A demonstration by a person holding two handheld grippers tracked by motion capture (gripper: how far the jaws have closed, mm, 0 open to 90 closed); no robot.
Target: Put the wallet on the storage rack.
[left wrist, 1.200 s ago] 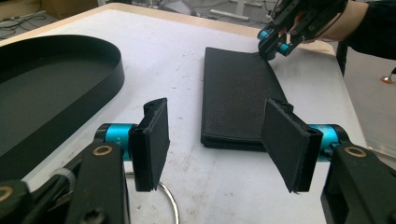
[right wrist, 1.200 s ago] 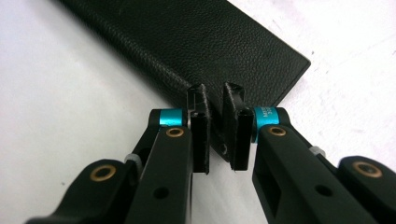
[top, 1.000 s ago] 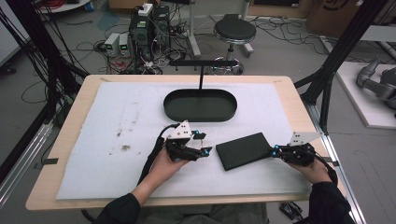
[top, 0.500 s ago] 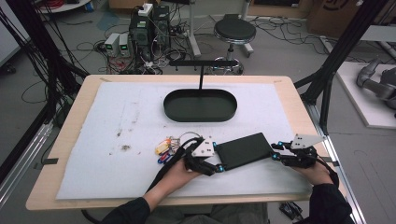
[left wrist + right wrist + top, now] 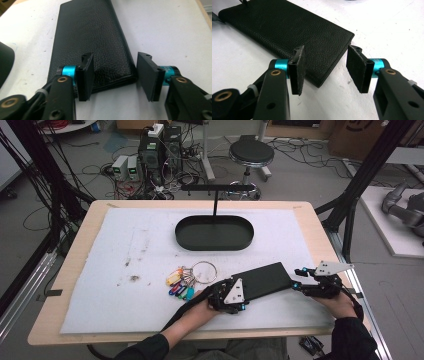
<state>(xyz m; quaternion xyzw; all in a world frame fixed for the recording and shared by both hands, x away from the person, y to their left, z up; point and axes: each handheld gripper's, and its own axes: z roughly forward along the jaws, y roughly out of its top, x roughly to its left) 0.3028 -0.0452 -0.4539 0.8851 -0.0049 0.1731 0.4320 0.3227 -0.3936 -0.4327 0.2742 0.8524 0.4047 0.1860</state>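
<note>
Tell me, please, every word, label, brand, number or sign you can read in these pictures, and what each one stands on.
None can be read.
The black wallet shows plain grained leather, no brand.
The coloured tags on the key ring are too small to tell whether they bear writing.
Left gripper and right gripper: no markings visible.
Cardboard box on the floor: print blurred.

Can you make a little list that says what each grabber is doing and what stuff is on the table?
left gripper: open, jaws around one corner of the wallet's end
right gripper: open, at the opposite end of the wallet
wallet: black, flat on the white mat
keys: bunch with coloured tags on a ring, left of the wallet
tray: black oval, empty, behind the wallet
mat: white, a few dirty marks
</note>
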